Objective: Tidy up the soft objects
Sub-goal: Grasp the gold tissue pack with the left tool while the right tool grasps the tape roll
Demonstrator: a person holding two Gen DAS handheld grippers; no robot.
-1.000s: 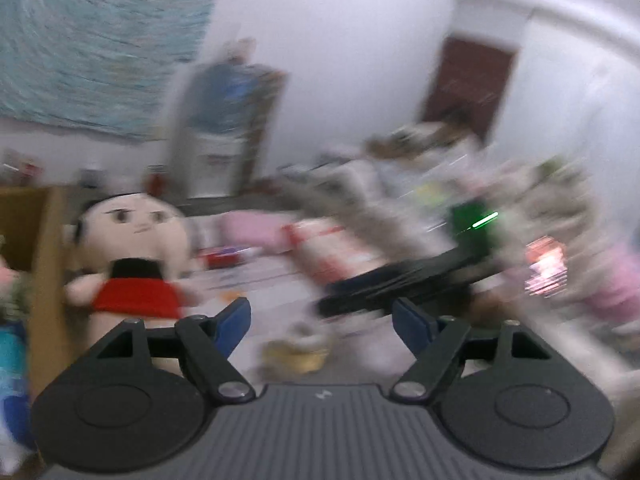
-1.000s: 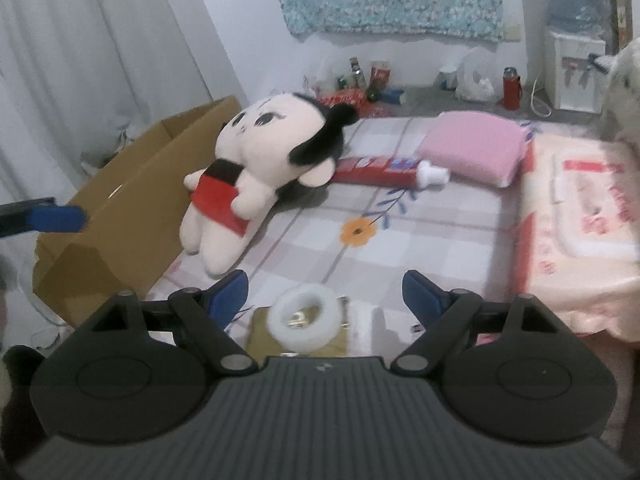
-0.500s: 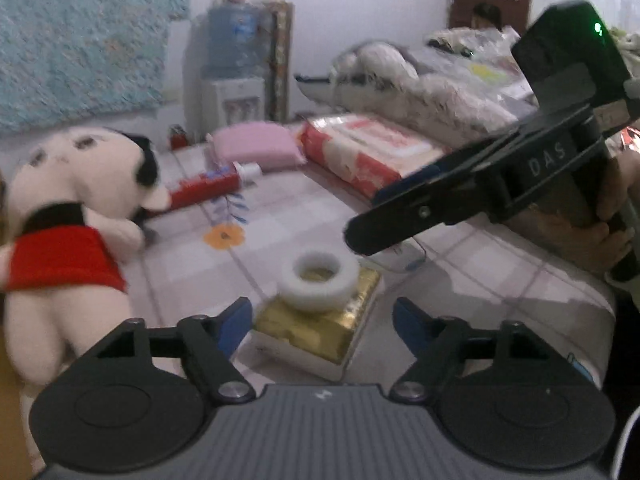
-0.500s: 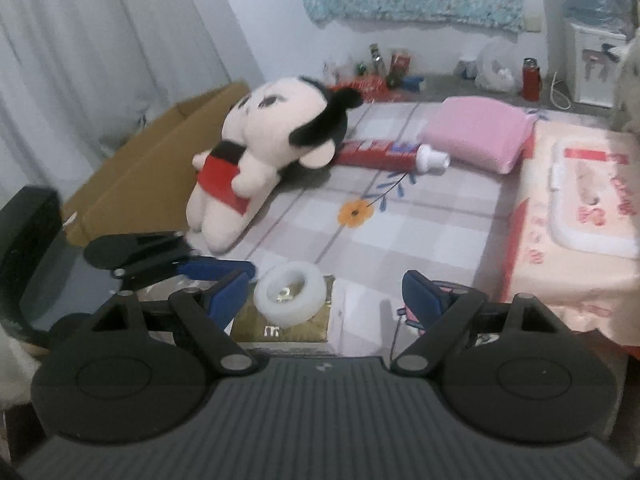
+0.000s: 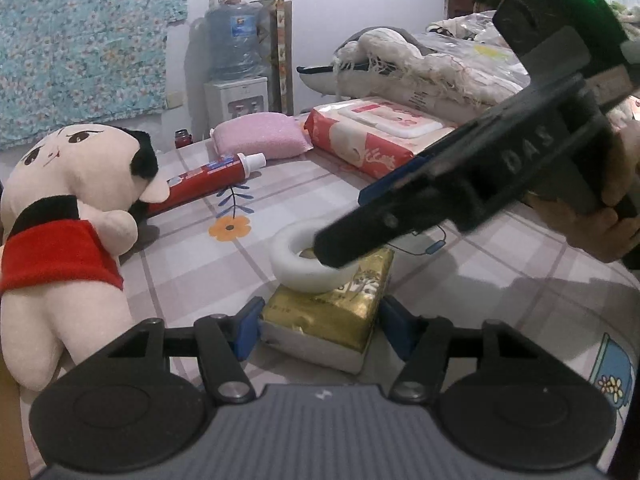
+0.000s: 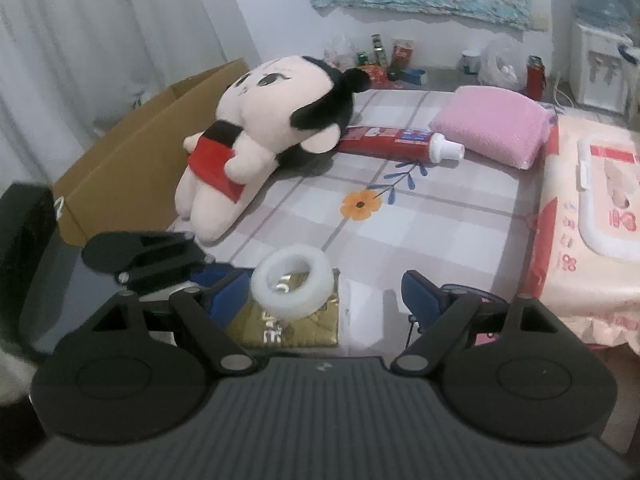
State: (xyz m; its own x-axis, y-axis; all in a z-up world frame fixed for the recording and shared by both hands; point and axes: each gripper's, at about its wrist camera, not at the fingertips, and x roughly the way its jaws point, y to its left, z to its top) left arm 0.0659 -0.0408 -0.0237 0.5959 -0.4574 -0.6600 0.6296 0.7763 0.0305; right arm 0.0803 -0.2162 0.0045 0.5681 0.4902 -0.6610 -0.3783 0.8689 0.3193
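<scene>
- Tissue pack (image 5: 332, 316), gold wrapper, lies on the checked bedsheet (image 5: 460, 276) near its front edge; a white foam ring (image 5: 308, 260) sits on top of it.
- Left gripper (image 5: 318, 322): blue fingers apart, one on each side of the tissue pack, close to its ends; contact cannot be confirmed, and nothing is clamped.
- Right gripper (image 6: 324, 292): fingers wide apart, the left finger just beside the foam ring (image 6: 294, 282), the right one well off to the side. In the left wrist view it reaches in from the right, held in a hand (image 5: 600, 208), its tip over the ring.
- Plush doll (image 6: 260, 128) in red top, black hair, lies on its side at the sheet's left edge, next to a cardboard box (image 6: 132, 160).
- Red toothpaste tube (image 6: 396, 142) lies behind the doll's head, white cap pointing at a pink cushion (image 6: 492, 124), just beside it.
- Wet-wipes pack (image 6: 592, 200), pink and red, lies along the right side of the bed.
- Orange flower print (image 6: 360, 204) on the sheet between ring and tube.
- Water dispenser (image 5: 238, 72) stands against the far wall, beside a blue patterned cloth (image 5: 88, 44) hanging on it.
</scene>
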